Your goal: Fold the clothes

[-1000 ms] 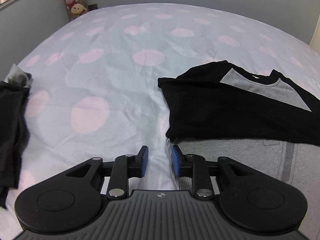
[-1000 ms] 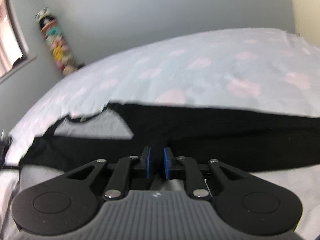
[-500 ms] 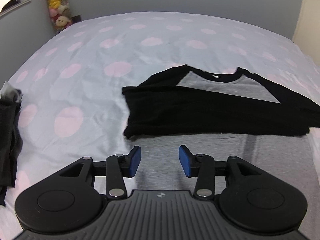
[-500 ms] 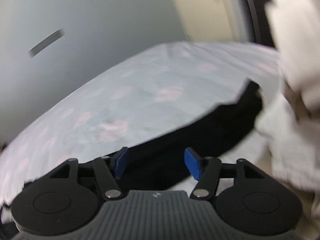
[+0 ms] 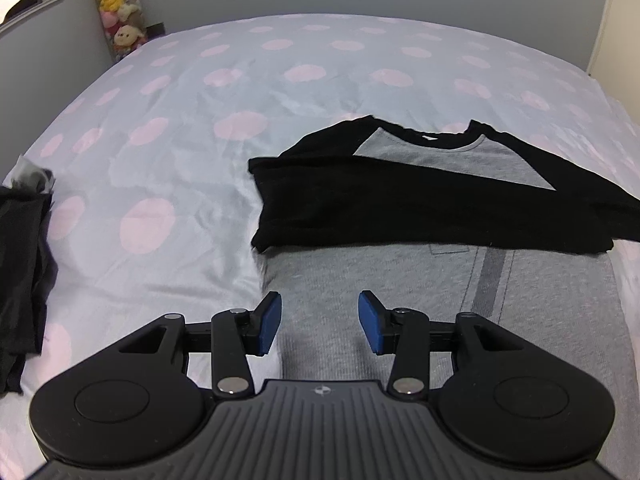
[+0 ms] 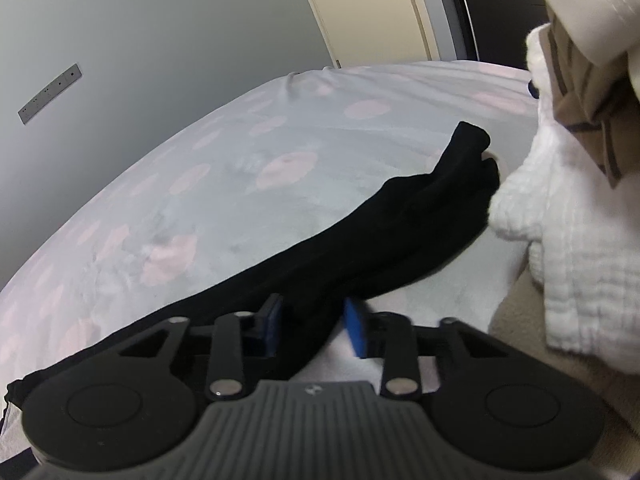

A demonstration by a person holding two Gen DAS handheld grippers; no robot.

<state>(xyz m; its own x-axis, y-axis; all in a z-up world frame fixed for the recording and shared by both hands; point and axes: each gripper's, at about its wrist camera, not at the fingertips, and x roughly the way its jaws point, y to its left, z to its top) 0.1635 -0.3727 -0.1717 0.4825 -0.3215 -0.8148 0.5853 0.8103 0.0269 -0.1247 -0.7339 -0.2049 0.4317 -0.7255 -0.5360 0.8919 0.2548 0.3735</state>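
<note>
Grippers, two, both with fingers spread: left gripper point(image 5: 319, 322) above one grey-and-black shirt point(image 5: 400, 280); right gripper point(image 6: 312, 330) straddling its black sleeve point(image 6: 400, 216).

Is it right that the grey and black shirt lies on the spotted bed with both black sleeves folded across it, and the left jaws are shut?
Not quite. In the left wrist view the left gripper has its jaws open above the shirt. The rest holds.
</note>
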